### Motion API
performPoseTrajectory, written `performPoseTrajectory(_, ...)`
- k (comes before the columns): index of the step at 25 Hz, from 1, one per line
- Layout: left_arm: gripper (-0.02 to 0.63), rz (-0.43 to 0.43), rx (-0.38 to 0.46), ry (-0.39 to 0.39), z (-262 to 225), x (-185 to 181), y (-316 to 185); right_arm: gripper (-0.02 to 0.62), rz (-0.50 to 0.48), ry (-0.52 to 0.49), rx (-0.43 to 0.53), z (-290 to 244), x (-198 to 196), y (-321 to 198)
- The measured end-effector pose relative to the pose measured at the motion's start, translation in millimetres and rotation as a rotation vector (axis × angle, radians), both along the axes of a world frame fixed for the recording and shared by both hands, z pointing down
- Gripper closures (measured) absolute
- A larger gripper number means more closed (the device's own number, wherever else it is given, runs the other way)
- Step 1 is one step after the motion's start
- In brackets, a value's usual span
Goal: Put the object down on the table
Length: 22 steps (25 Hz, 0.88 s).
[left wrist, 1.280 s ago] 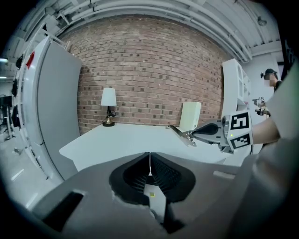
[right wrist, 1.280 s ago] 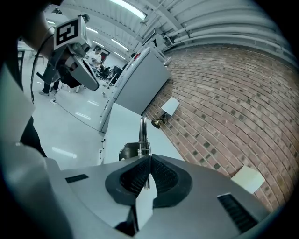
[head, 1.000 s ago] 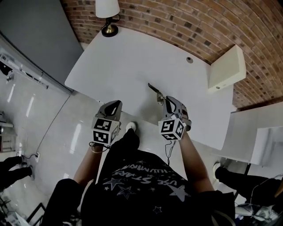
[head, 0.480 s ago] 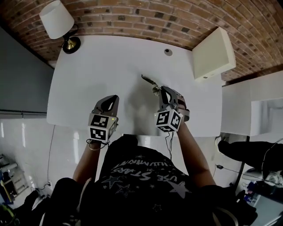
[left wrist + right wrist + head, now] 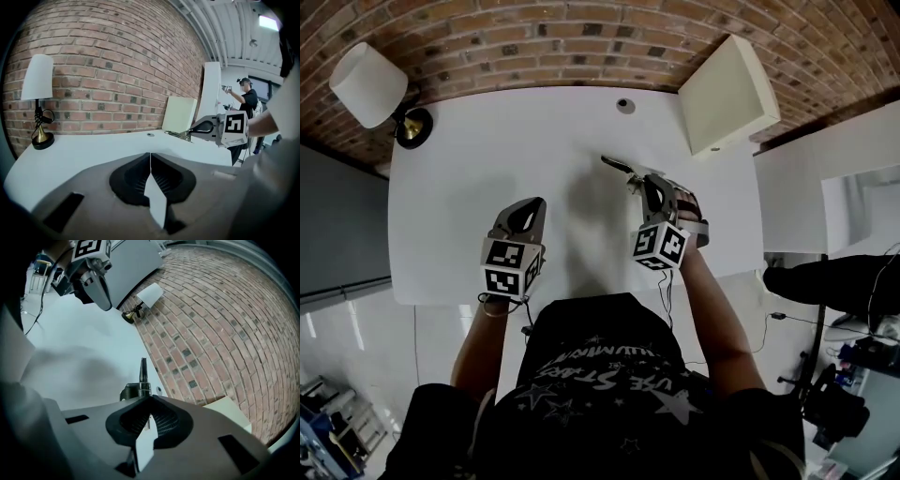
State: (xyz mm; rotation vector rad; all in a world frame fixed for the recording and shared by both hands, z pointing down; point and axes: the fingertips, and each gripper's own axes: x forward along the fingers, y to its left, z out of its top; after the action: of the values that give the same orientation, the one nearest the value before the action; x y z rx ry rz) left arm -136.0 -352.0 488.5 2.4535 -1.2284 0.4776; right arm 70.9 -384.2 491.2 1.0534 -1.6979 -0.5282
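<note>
A white table (image 5: 487, 187) lies ahead of both grippers, under a red-brown brick wall (image 5: 581, 37) lined with pale mortar. The grey left gripper (image 5: 528, 206) and right gripper (image 5: 649, 185) each carry a cube (image 5: 508, 267) of black-and-white square markers. The object (image 5: 619, 167) at the right gripper's tips is dark grey. Beyond the left gripper, a lamp (image 5: 367, 84) has a white shade and a brass-coloured base. Beyond the right gripper, a panel (image 5: 727, 94) is cream.
</note>
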Motion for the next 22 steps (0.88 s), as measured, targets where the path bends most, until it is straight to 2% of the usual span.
performPoseTrajectory(9,0.584,-0.034,0.008,-0.009,-7,14,-21,0.581,-0.013,0.119,0.002,12,38,-40)
performPoseTrajectory(15,0.584,-0.08,-0.004,-0.035,-5,26,-44,0.58,-0.01,0.144,0.015,24,54,-89)
performPoseTrajectory(22,0.584,-0.124,-0.018,-0.057,0,45,-74,0.58,-0.061,0.189,0.01,44,61,-145)
